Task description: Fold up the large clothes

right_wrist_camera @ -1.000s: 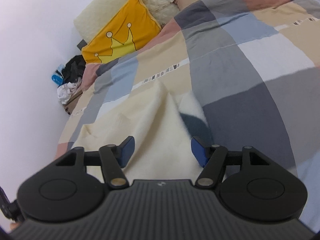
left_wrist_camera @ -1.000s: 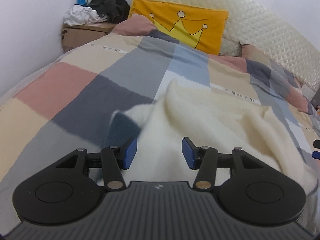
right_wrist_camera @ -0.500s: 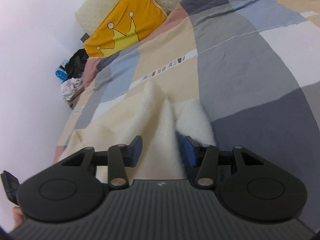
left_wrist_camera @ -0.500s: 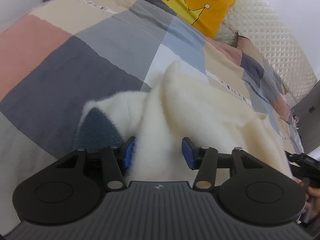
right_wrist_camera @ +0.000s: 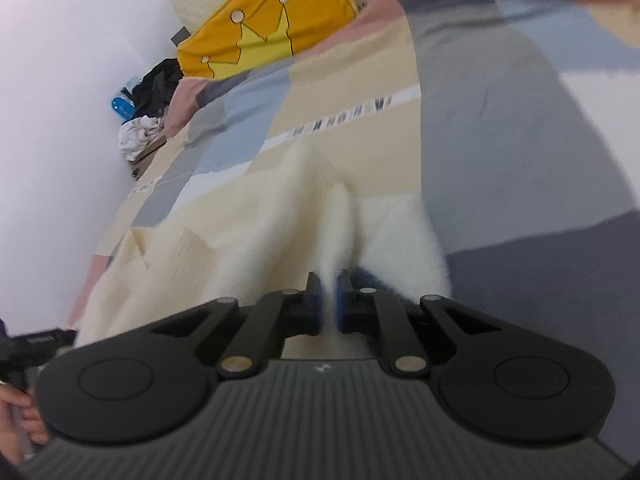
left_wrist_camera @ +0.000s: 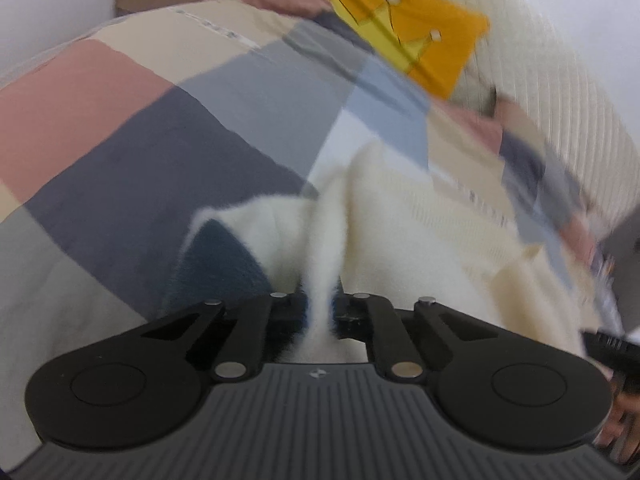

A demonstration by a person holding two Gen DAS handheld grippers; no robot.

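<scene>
At the bottom centre of each frame I have both tongs pinched shut on a ridge of the cream fleece garment [left_wrist_camera: 420, 240]: the left tongs [left_wrist_camera: 322, 312] and the right tongs [right_wrist_camera: 328, 304] have just closed on it. The garment spreads mid-frame over the patchwork bed [left_wrist_camera: 120, 128]. Beyond, at the top, a yellow crown pillow [right_wrist_camera: 276, 28] leans on the headboard.

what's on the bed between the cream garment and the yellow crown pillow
Only bare patchwork bedcover lies between the cream garment and the yellow crown pillow, clearest in the right wrist view.
</scene>
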